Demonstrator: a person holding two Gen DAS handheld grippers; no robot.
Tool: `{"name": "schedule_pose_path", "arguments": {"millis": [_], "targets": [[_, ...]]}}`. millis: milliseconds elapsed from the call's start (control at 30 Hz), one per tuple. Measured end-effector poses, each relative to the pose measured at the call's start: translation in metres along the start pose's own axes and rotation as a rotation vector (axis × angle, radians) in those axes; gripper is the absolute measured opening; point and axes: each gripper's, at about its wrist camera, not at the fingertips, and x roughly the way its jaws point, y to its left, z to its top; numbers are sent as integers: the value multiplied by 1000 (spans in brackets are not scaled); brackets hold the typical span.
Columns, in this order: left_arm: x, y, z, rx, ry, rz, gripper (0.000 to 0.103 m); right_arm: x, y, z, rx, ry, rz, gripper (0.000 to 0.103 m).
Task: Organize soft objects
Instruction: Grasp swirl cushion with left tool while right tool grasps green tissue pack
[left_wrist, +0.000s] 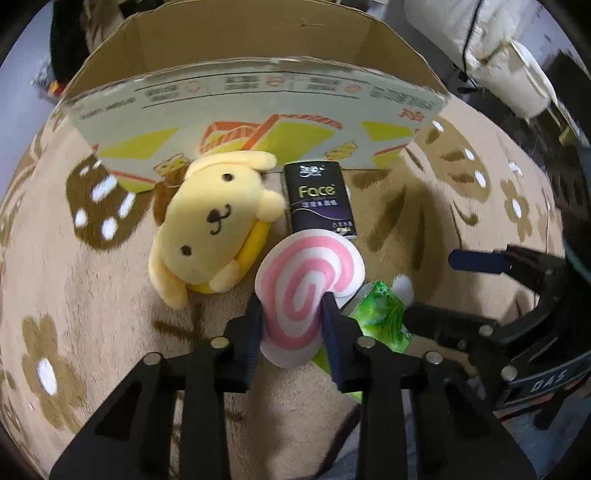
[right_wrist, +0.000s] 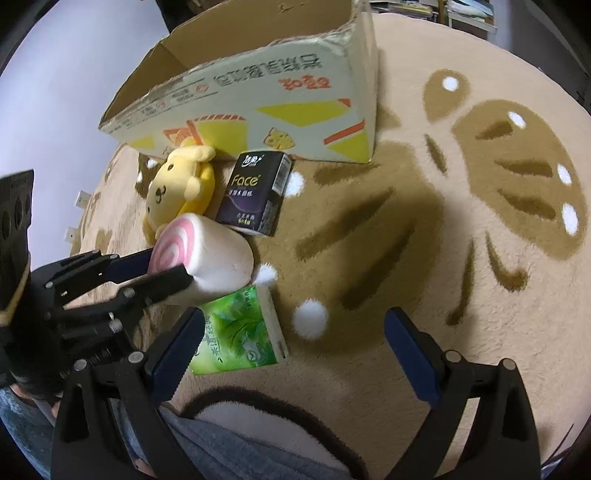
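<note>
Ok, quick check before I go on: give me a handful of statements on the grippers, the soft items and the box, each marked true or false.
1. The left gripper is shut on the pink swirl roll plush. True.
2. The right gripper holds the green tissue pack. False: its jaws stand open, with the pack lying on the rug by one finger.
3. The yellow dog plush is already inside the cardboard box. False: it lies on the rug in front of the box.
4. The black Face tissue pack sits between the dog plush and bare rug, near the box's front wall. True.
5. The box is open at the top. True.
</note>
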Motion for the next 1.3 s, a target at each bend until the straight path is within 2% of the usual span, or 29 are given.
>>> {"name": "schedule_pose_path", "arguments": {"millis": [133, 533, 1033, 1100, 1133, 1167, 1300], "targets": [[-8, 2, -2, -17, -3, 16, 23, 5, 10, 0, -28, 6, 17, 102], [-28, 21, -28, -97, 63, 163, 23, 25, 55, 0, -127, 0, 37, 102], [-19, 30, -29, -142, 87, 214, 24, 50, 68, -7, -205, 74, -34, 102], [-17, 30, -30, -149, 86, 212, 24, 54, 71, -9, -218, 85, -60, 98], [-17, 31, -30, -151, 78, 214, 24, 56, 72, -10, -223, 90, -80, 86], [-18, 31, -30, -152, 70, 213, 24, 56, 71, -10, -224, 90, -92, 79], [-24, 28, -30, -139, 49, 206, 24, 50, 69, -10, -212, 65, -99, 79]]}}
